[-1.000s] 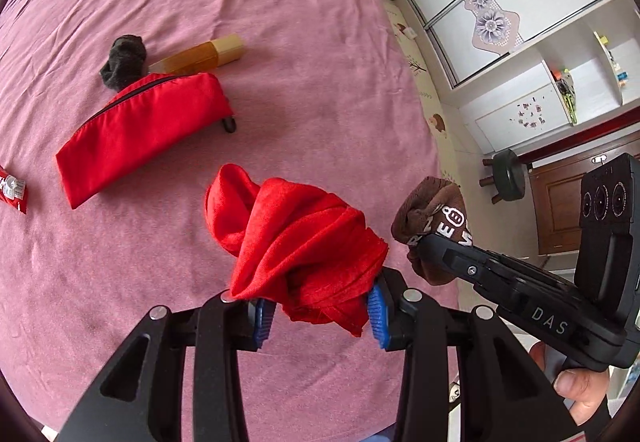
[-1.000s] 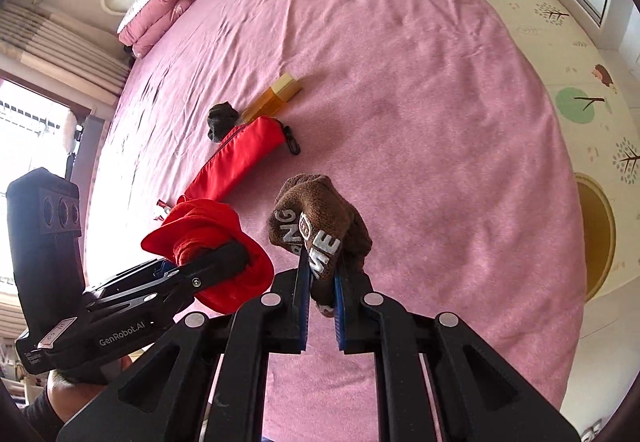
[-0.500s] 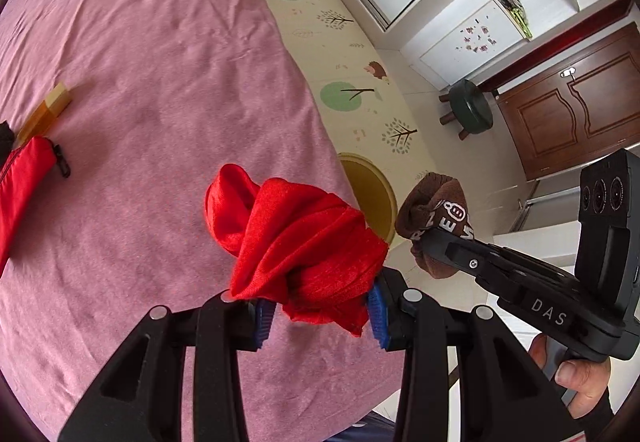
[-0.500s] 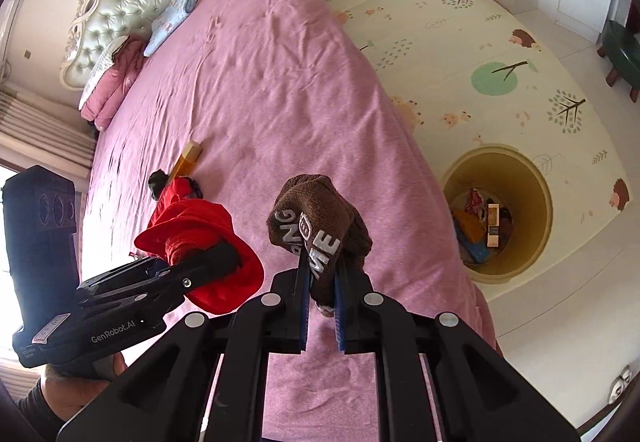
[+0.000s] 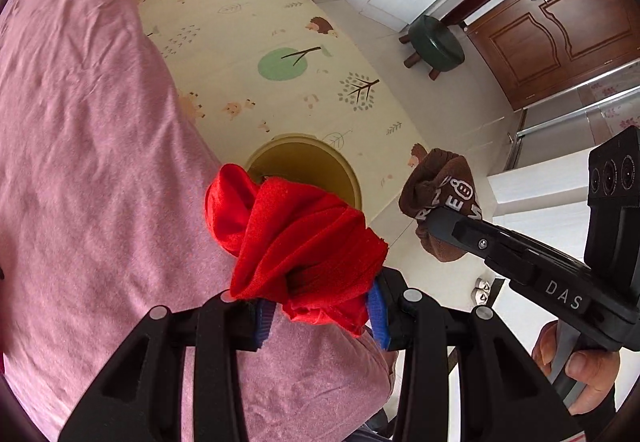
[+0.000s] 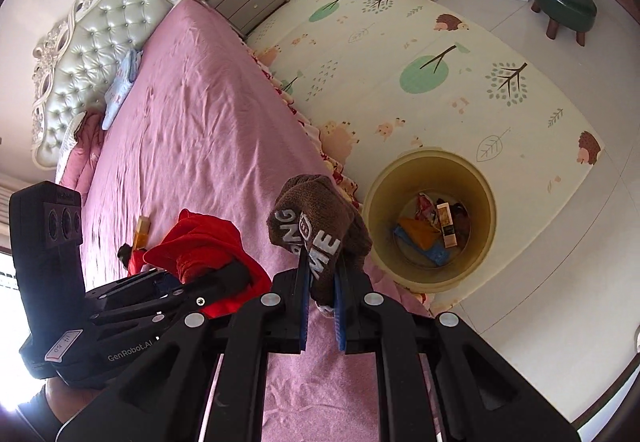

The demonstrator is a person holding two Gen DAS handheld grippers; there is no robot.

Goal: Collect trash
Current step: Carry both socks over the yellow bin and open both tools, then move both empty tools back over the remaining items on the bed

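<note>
Over the bed's edge (image 6: 224, 162), each gripper clamps a bundle; releasing short of the bin (image 6: 430, 178) would drop the red cloth (image 5: 296, 234) or brown sock (image 6: 320, 218) onto the bed.

I read "DAS" in pale letters on the body of the right tool (image 5: 440, 220). "GenRobot.AI" stands on the body of the left tool (image 6: 236, 276), and a small sticker (image 6: 64, 345) beside it carries handwritten digits, perhaps 14 and 50. The brown sock (image 6: 320, 226) shows white letters "NG" and "ME"; the rest is folded away.
</note>
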